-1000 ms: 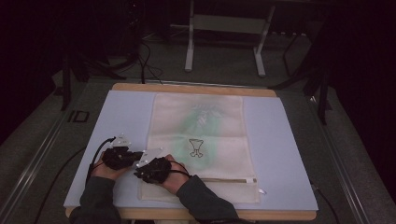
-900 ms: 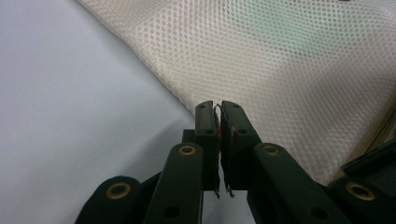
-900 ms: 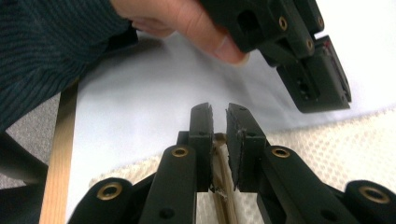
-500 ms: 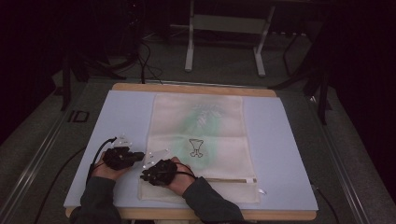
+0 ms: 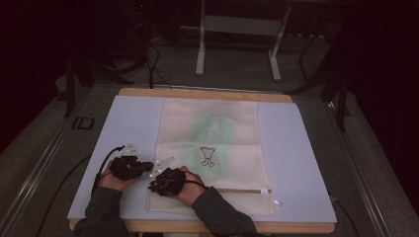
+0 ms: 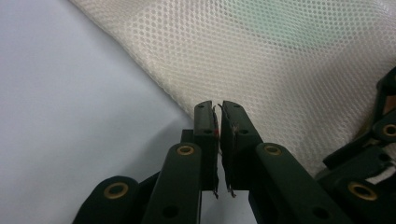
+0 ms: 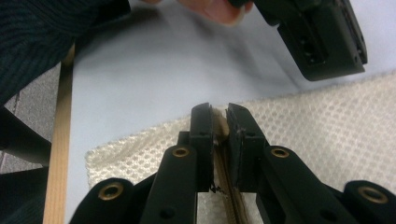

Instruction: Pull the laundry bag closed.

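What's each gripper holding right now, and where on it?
Right gripper: shut on the mesh bag at its zipper strip near the corner. Left gripper: nearly closed at the bag's edge, nothing visibly gripped.

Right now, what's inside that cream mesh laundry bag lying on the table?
Through the cream mesh laundry bag, a pale green patch shows faintly inside. What that item is stays hidden, blurred by the mesh. The bag lies flat.

Mesh laundry bag (image 5: 210,148): cream-white, fine honeycomb net pattern, pale green blotch showing through the middle, small dark goblet-shaped print on it. Zipper tape (image 7: 223,135) between my right tongs (image 7: 220,122) is tan. Both my tongs black with brass-coloured rivets. Worktop (image 5: 296,163) pale lavender-blue with light wood edge. My sleeves dark green.
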`<state>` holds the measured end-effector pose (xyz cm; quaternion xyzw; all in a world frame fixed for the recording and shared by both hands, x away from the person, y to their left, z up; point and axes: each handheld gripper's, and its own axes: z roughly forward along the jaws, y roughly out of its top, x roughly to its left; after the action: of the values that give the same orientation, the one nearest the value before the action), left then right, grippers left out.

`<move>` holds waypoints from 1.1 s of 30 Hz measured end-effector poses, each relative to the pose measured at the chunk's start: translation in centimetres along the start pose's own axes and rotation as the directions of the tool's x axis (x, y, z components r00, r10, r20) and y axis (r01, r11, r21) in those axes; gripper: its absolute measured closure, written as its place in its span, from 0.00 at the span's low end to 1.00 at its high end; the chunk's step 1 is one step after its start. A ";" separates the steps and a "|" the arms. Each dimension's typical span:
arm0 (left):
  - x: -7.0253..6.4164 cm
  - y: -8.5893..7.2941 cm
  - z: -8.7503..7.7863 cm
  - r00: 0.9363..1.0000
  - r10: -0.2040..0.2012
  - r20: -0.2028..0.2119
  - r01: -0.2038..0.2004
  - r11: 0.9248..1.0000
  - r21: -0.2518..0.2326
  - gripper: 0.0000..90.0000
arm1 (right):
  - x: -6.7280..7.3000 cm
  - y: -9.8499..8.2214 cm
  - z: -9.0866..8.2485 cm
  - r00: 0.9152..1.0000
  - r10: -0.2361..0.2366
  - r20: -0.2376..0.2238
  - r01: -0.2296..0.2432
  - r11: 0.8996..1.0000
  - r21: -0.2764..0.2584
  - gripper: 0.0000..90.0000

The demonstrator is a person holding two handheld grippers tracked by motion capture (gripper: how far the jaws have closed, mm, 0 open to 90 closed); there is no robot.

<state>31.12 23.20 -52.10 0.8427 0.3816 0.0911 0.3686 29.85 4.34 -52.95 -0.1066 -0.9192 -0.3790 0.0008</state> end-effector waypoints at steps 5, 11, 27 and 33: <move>-0.1 0.0 0.1 1.000 0.010 0.015 -0.010 1.000 0.009 0.94 | 0.1 -0.3 0.0 1.000 0.004 0.003 -0.004 1.000 0.005 0.91; -0.5 0.1 0.4 0.999 0.024 0.041 -0.025 0.999 0.031 0.95 | 0.2 -0.3 0.0 1.000 -0.006 0.012 0.006 1.000 0.008 0.91; -0.8 -0.1 0.6 0.996 0.038 0.080 -0.044 0.997 0.067 0.96 | 0.1 -0.4 0.2 0.999 -0.013 0.038 0.014 1.000 -0.022 0.91; -0.8 -0.1 0.6 0.996 0.043 0.074 -0.050 0.995 0.091 0.99 | -0.2 -0.6 -0.3 1.000 -0.011 0.015 0.011 1.000 -0.022 0.90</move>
<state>30.76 22.32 -52.56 0.8704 0.3522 0.0512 0.3403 29.92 3.68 -53.22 -0.1044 -0.9155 -0.3883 -0.0090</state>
